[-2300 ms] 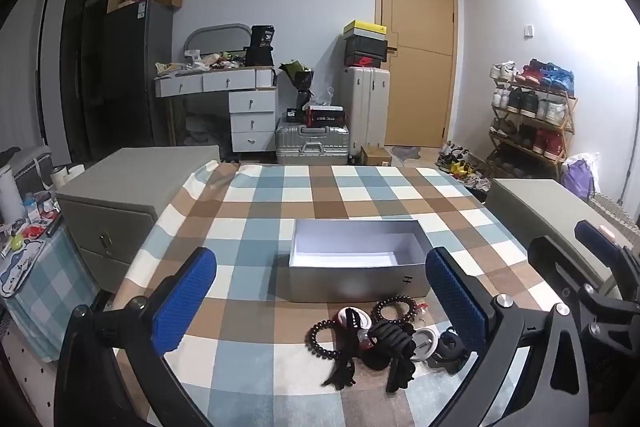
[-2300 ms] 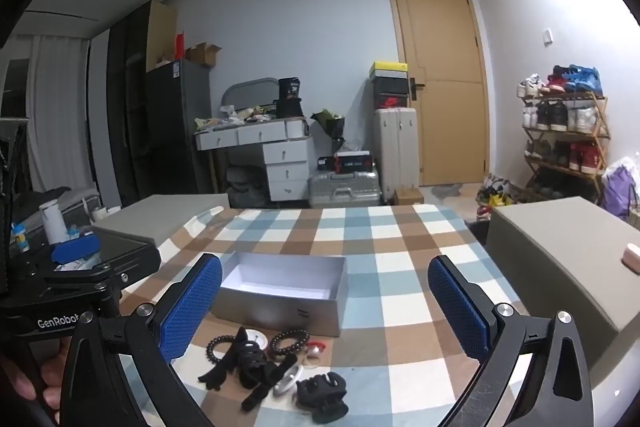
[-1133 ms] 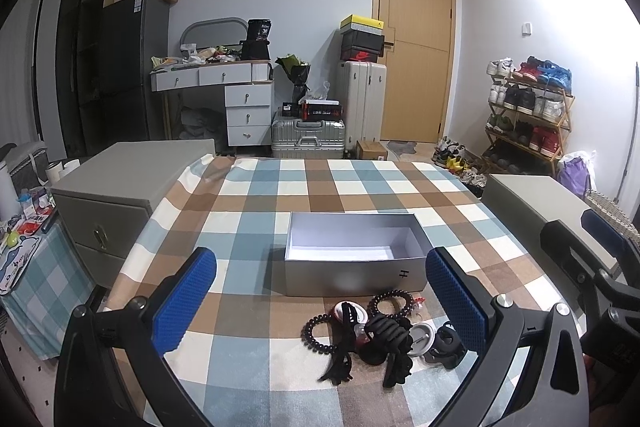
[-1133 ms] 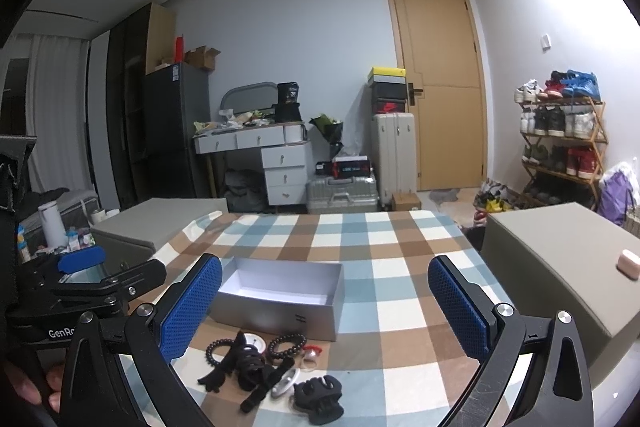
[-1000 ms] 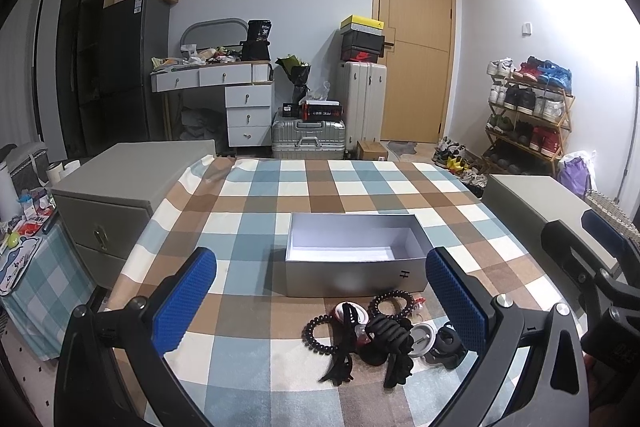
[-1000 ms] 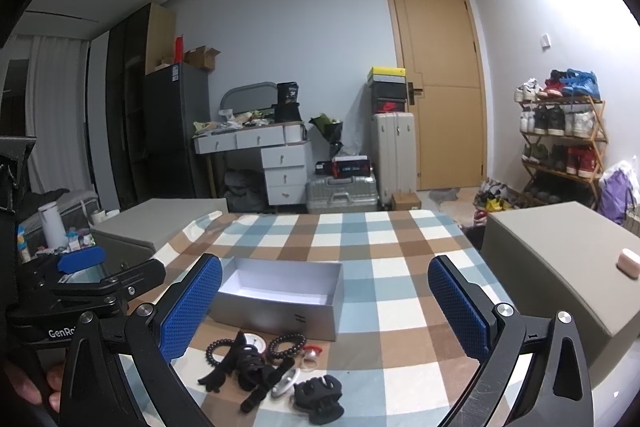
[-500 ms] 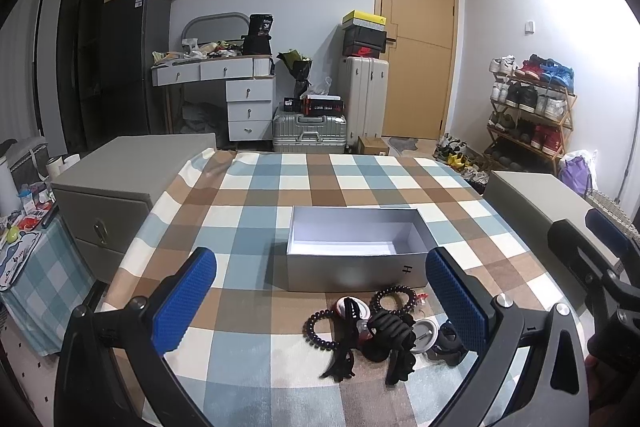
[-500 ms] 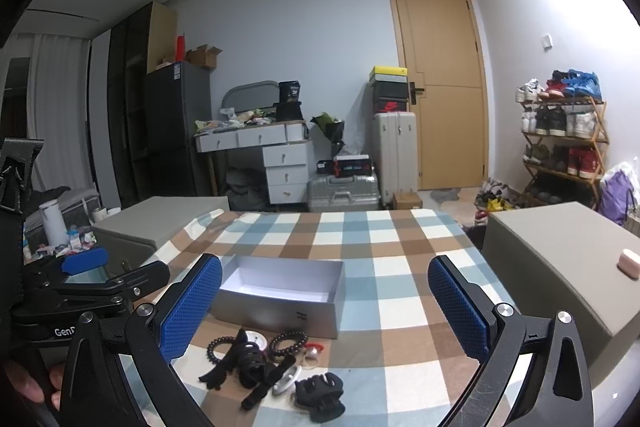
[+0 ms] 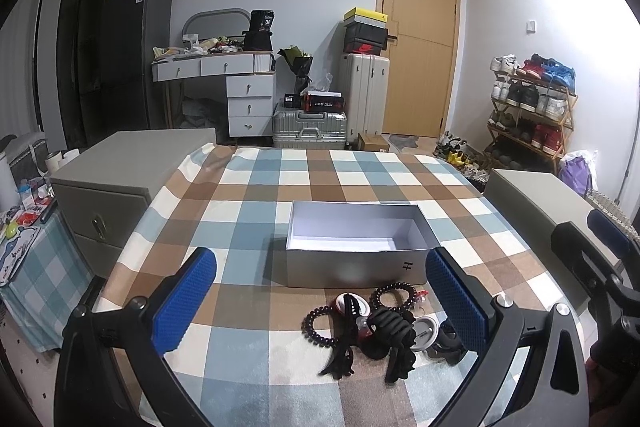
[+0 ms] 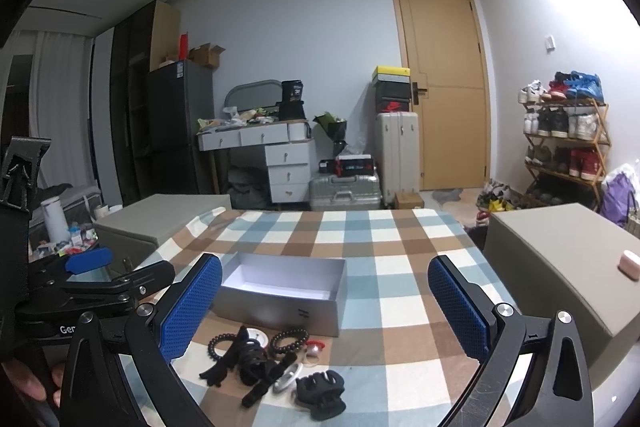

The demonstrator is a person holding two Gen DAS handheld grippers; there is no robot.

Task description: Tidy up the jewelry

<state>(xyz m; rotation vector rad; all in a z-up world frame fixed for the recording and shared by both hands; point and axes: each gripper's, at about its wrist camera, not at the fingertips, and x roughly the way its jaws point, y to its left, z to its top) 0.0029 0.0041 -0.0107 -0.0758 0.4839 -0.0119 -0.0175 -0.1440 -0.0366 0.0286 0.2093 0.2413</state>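
Note:
An empty grey box with a white inside stands on the checked tablecloth. In front of it lies a pile of accessories: two dark bead bracelets, black hair clips and a black claw clip. My left gripper hovers open just before the pile. To the pile's right, my right gripper is held open above the table. Neither holds anything.
Grey cabinets flank the table, one on the left and one on the right with a small pink object on it. Behind are a desk with drawers, suitcases, a door and a shoe rack.
Both grippers have drifted slightly over the last two seconds, the views shifting a little. The pile and the box lie where they were. Both grippers stay open.

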